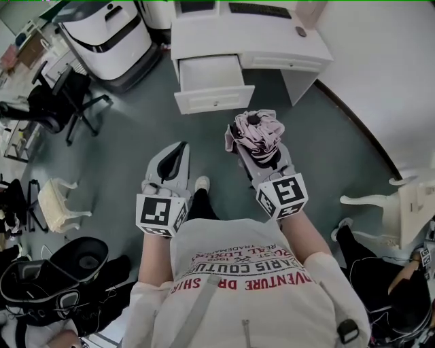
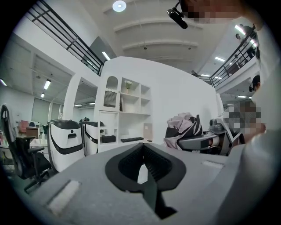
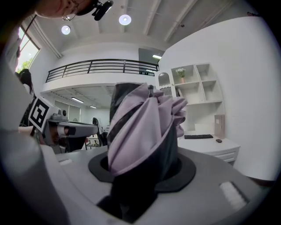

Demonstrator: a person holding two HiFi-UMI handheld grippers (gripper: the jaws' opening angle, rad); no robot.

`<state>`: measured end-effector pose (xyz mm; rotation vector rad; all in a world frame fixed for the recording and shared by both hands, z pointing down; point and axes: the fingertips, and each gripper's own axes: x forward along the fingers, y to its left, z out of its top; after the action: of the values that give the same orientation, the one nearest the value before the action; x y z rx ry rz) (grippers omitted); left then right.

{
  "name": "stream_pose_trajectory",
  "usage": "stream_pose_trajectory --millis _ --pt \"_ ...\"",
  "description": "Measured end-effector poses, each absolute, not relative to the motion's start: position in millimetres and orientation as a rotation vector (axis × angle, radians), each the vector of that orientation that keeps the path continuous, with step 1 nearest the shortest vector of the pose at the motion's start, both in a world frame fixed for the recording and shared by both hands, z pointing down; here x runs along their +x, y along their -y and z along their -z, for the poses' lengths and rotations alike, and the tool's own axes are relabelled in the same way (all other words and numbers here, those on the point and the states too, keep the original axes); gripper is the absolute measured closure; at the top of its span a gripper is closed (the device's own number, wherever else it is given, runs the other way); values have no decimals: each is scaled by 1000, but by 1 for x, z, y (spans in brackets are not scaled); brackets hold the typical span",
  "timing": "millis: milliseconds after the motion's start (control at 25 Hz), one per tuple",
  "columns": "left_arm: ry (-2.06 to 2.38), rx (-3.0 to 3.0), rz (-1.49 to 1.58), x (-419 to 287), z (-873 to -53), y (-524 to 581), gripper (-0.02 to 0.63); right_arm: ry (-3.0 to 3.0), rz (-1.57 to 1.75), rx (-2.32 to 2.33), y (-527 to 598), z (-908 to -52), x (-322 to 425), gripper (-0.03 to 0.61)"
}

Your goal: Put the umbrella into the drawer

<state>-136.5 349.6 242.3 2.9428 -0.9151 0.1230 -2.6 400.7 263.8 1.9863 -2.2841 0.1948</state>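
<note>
The floor (image 1: 136, 136) was grey-green. A white desk (image 1: 272, 41) stood beside a white wall (image 1: 380, 61), with a dark keyboard (image 1: 258, 9) on it. Left of the desk stood a white machine with black trim (image 1: 109, 34) and, nearer, a black office chair (image 1: 58, 102). White shelves (image 2: 125, 110) rose behind the desk. Round lamps (image 2: 119, 5) shone from the ceiling, and a black railing (image 3: 101, 68) ran along an upper gallery.

The jaws of the grey right gripper (image 1: 264, 158) hide the handle of the lilac-and-black fabric umbrella (image 1: 257, 132). The head view's top edge cuts the white desk (image 1: 224, 34); I can't identify the small dark object (image 1: 300, 31) by its right edge.
</note>
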Motion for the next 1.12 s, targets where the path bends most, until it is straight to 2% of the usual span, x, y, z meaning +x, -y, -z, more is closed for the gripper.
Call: stream_pose_trajectory --millis 640,1120 --pt "795 2966 -134 -95 -237 -64 607 2190 -220 2006 -123 -263 34 377" --pt "889 2864 -199 -43 -286 11 607 2275 -311 1706 -28 -324 77 374"
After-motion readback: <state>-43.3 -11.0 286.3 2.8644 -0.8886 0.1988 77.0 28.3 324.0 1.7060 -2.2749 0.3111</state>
